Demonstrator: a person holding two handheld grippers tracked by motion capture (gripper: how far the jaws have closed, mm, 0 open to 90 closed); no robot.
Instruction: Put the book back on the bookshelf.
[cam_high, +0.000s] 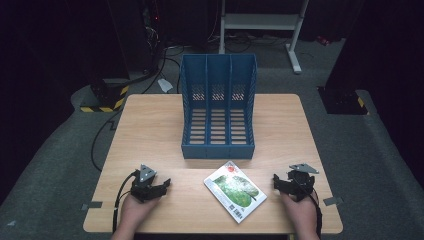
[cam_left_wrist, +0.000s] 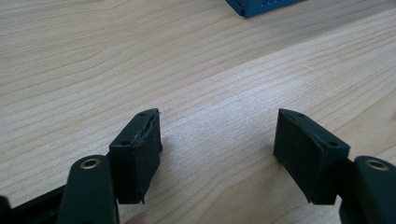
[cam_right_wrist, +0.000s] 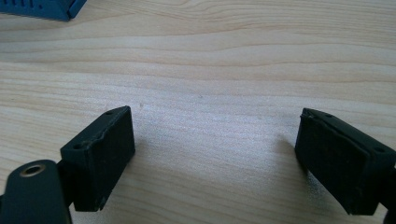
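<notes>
Both grippers rested near the table's (cam_high: 150, 125) front edge, the left gripper (cam_high: 162, 186) and right gripper (cam_high: 278, 181) each with jaws apart and empty. The booklet (cam_high: 234, 191) lay flat and askew between them, just before the blue file rack (cam_high: 218, 107). A good pickup probably meant catching one free corner, lifting it level, then aiming for a slot.

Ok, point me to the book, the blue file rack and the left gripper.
book (cam_high: 234, 191), high view, middle of its green cover.
blue file rack (cam_high: 218, 150), high view, its front wall.
left gripper (cam_high: 165, 184), high view, between its open jaw tips.
</notes>
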